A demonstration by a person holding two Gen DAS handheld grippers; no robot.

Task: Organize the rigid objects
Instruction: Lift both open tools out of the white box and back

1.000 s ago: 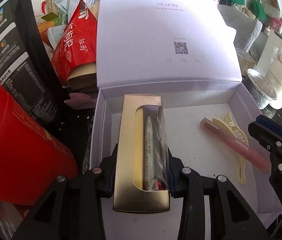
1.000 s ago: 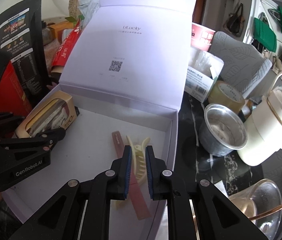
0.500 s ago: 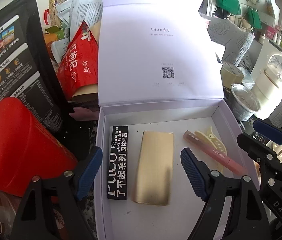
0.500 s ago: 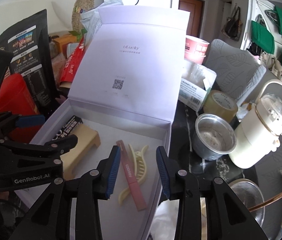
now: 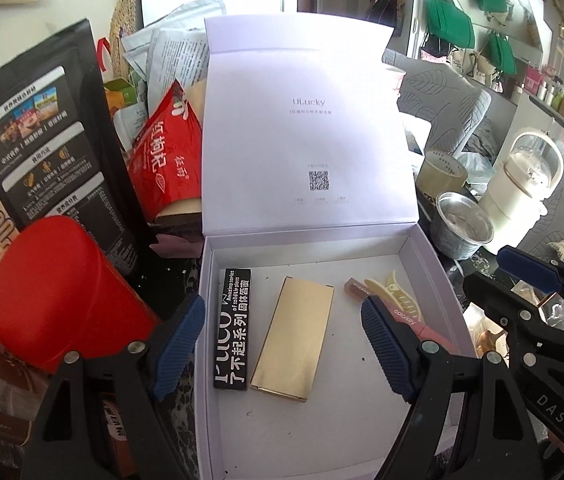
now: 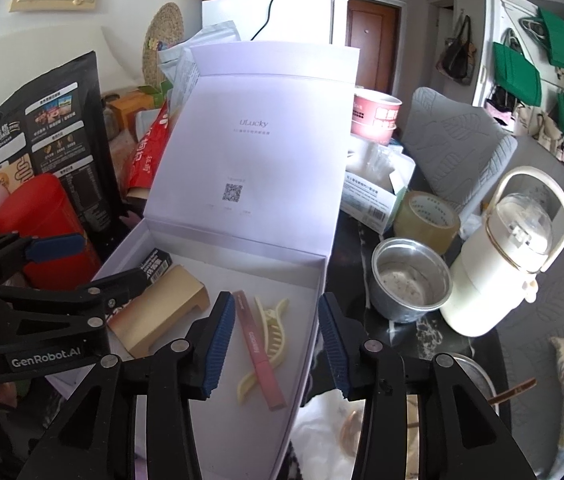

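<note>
A white gift box (image 5: 206, 320) lies open with its lid (image 5: 306, 132) upright. Inside lie a black carton (image 5: 233, 328), a gold box (image 5: 294, 336), a pink tube (image 5: 406, 316) and a cream hair claw (image 5: 392, 292). My left gripper (image 5: 282, 308) hovers open above the gold box, touching nothing. My right gripper (image 6: 273, 302) hangs above the pink tube (image 6: 255, 344) and hair claw (image 6: 271, 324). Its jaws are opening and its pads press on nothing. The left gripper (image 6: 93, 264) hides part of the gold box (image 6: 161, 312) in the right wrist view.
Left of the box stand a red canister (image 5: 61, 292), a black pouch (image 5: 41, 140) and a red snack bag (image 5: 165, 152). Right of it are a steel cup (image 6: 410, 280), a tape roll (image 6: 428, 216) and a cream kettle (image 6: 510, 256).
My left gripper let go of the gold box, which now lies flat beside the black carton. My right gripper opened off the hair claw. Both grippers rose and drew back.
</note>
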